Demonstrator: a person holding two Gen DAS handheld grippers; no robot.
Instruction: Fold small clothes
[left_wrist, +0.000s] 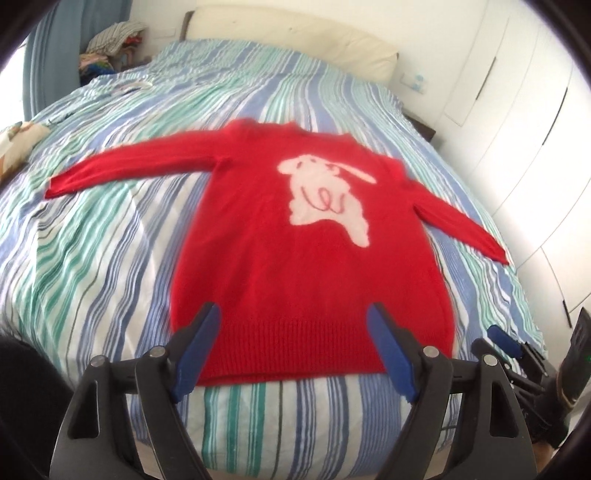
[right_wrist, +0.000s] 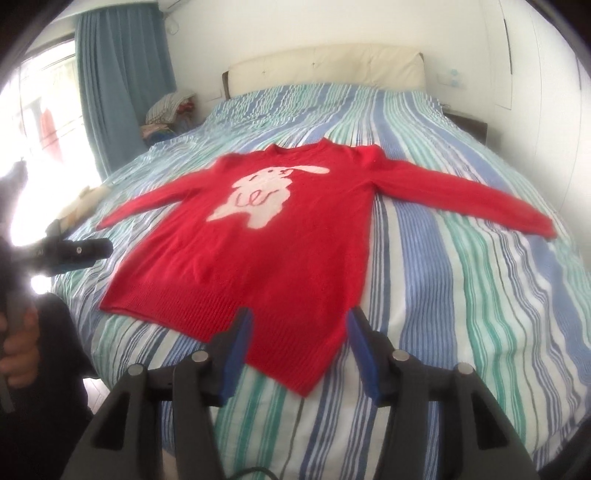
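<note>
A small red knit sweater (left_wrist: 295, 266) with a white rabbit figure on its chest lies flat and face up on the striped bed, both sleeves spread out to the sides. It also shows in the right wrist view (right_wrist: 295, 251). My left gripper (left_wrist: 293, 317) is open and empty, hovering over the ribbed hem near the sweater's bottom edge. My right gripper (right_wrist: 299, 321) is open and empty, above the hem near the sweater's bottom right corner. The right gripper also shows at the lower right of the left wrist view (left_wrist: 506, 339).
The bed (left_wrist: 92, 258) has a blue, green and white striped cover and a cream headboard (right_wrist: 325, 70). A pile of clothes (right_wrist: 168, 110) sits beside the bed by the blue curtain. White wardrobe doors (left_wrist: 517, 129) stand to the right.
</note>
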